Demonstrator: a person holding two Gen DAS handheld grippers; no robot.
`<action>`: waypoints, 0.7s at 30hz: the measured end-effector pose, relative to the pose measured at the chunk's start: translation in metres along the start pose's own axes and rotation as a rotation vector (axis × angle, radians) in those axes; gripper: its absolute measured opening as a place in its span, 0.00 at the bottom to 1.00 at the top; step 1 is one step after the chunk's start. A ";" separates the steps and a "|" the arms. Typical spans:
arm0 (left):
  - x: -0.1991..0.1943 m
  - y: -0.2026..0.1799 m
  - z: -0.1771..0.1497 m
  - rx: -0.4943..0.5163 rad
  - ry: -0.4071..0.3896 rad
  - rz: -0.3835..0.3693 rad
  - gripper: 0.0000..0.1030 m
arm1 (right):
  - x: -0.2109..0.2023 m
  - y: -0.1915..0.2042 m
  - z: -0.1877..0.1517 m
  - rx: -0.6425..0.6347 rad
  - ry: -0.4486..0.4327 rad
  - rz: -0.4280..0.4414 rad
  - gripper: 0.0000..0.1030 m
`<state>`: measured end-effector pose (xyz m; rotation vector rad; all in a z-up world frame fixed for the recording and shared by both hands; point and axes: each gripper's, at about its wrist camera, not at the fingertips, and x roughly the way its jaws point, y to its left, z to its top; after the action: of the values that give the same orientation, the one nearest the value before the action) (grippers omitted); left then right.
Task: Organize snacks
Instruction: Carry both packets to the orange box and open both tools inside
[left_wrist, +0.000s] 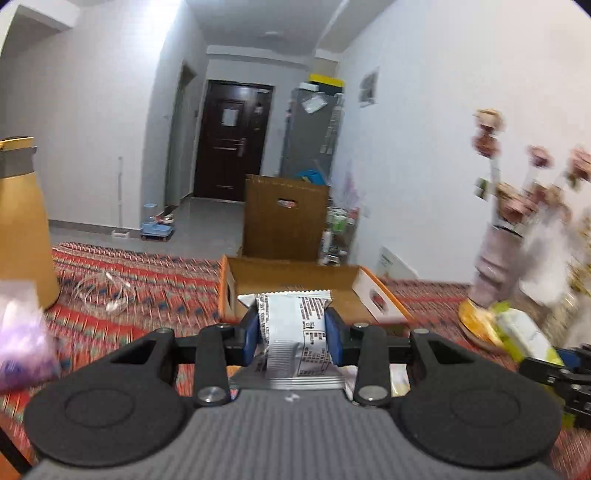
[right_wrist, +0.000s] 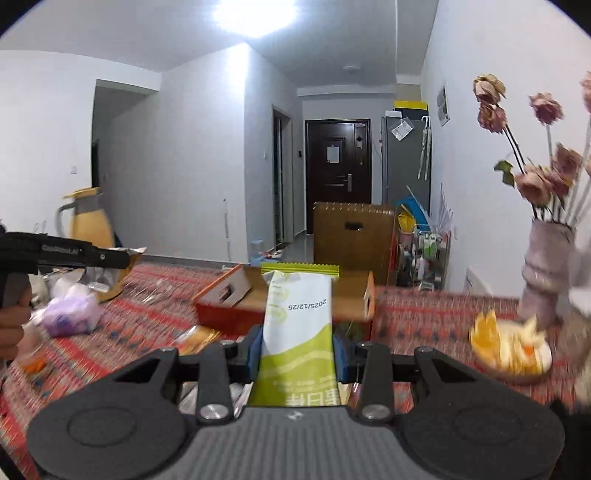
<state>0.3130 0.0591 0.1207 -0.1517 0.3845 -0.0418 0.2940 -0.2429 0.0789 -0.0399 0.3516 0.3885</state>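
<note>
While clamped in claws: silver-white packet (left_wrist: 291, 332), green-white packet (right_wrist: 299, 325).

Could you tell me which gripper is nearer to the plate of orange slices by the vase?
Right. The plate lies just off the right gripper, on its right side. The left gripper sits further left, with the right gripper between it and the plate.

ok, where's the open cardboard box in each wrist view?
Left wrist: cardboard box centre, directly behind the white snack packet that the left gripper holds.
Right wrist: box centre, behind the green-and-white packet in the right gripper.
Shared landmark: dark door.
</note>
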 end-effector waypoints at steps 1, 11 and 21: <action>0.021 0.003 0.012 -0.006 0.011 0.003 0.36 | 0.018 -0.007 0.012 -0.004 0.001 -0.007 0.35; 0.242 0.030 0.059 0.000 0.174 0.084 0.36 | 0.243 -0.064 0.083 0.043 0.187 -0.041 0.35; 0.358 0.045 0.034 0.047 0.285 0.155 0.36 | 0.415 -0.065 0.053 -0.074 0.410 -0.212 0.36</action>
<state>0.6577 0.0840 0.0118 -0.0684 0.6784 0.0809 0.6951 -0.1462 -0.0152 -0.2291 0.7305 0.1797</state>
